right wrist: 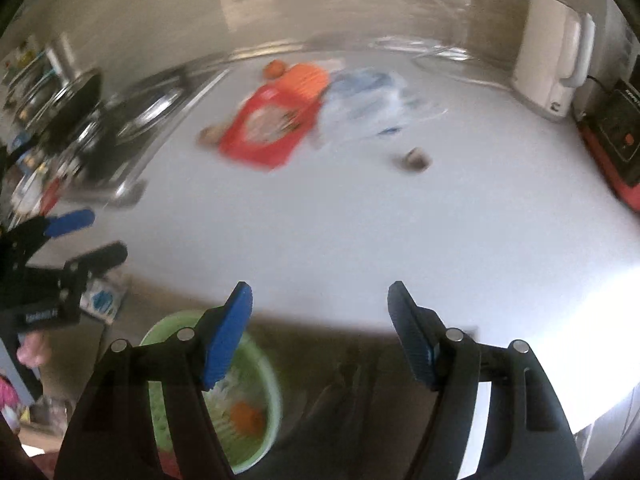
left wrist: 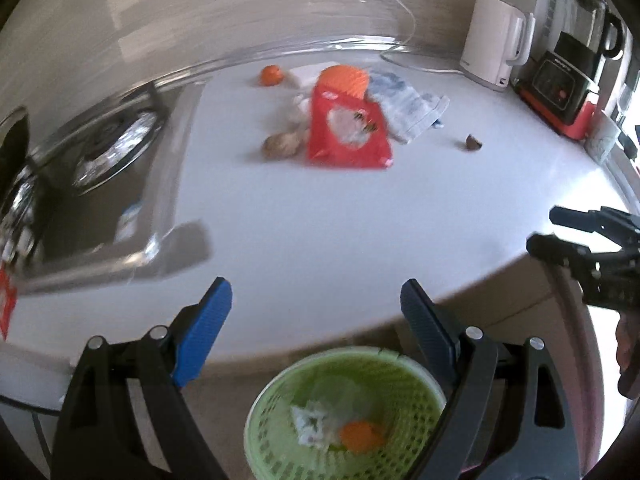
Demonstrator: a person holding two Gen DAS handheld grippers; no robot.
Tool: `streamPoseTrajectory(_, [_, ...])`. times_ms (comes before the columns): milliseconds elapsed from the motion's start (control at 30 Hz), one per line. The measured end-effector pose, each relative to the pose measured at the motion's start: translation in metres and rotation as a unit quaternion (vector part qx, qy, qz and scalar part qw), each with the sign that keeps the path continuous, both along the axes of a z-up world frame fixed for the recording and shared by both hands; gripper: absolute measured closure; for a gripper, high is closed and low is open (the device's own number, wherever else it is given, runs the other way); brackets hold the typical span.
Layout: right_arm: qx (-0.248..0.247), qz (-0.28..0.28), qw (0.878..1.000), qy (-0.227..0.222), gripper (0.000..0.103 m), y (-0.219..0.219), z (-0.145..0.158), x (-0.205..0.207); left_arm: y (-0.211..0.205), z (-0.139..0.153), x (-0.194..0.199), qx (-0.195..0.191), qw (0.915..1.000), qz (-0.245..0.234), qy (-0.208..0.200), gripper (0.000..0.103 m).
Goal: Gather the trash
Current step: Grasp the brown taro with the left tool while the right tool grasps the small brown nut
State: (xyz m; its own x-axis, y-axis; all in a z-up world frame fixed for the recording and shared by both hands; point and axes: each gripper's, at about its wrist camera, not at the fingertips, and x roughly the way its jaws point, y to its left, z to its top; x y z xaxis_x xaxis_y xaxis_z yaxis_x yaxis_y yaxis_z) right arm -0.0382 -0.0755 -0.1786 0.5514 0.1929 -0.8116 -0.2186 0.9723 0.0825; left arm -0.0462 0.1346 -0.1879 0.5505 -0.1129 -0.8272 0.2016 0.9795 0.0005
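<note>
Nearest, the green bin sits below the counter edge, holding scraps. Left gripper and right gripper both gape wide, empty. Far on the counter: orange, red bag, plastic wrap, brown scrap.

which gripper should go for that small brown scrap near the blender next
Right, probably. The brown scrap lies on the right part of the counter, nearer the right gripper, whose jaws are open and empty. The left gripper, also open, faces the red wrapper.
</note>
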Motion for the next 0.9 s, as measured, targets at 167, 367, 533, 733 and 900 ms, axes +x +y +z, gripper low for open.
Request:
streamPoseTrajectory(167, [-0.008, -0.009, 1.0, -0.01, 0.033, -0.026, -0.003, 0.052, -0.033, -0.014, 0.053, -0.013, 0.9998, 0.0, 0.018, 0.02])
streamPoseTrajectory(367, [-0.01, 0.002, 1.0, -0.01, 0.033, -0.047, -0.023, 0.101, -0.053, -0.037, 0.108, -0.018, 0.9984, 0.027, 0.045, 0.02])
streamPoseTrajectory(533, [-0.009, 0.017, 1.0, -0.006, 0.033, -0.056, -0.039, 0.129, -0.062, -0.052, 0.134, -0.011, 0.9971, 0.047, 0.059, 0.02])
streamPoseTrajectory(733, [-0.028, 0.051, 0.998, -0.021, 0.034, -0.05, -0.043, 0.141, -0.067, -0.056, 0.149, -0.002, 0.9956, 0.07, 0.062, 0.02])
streamPoseTrajectory(900, [-0.026, 0.071, 0.997, -0.024, 0.037, -0.048, -0.043, 0.143, -0.064, -0.052, 0.154, 0.005, 0.9947, 0.085, 0.058, 0.02])
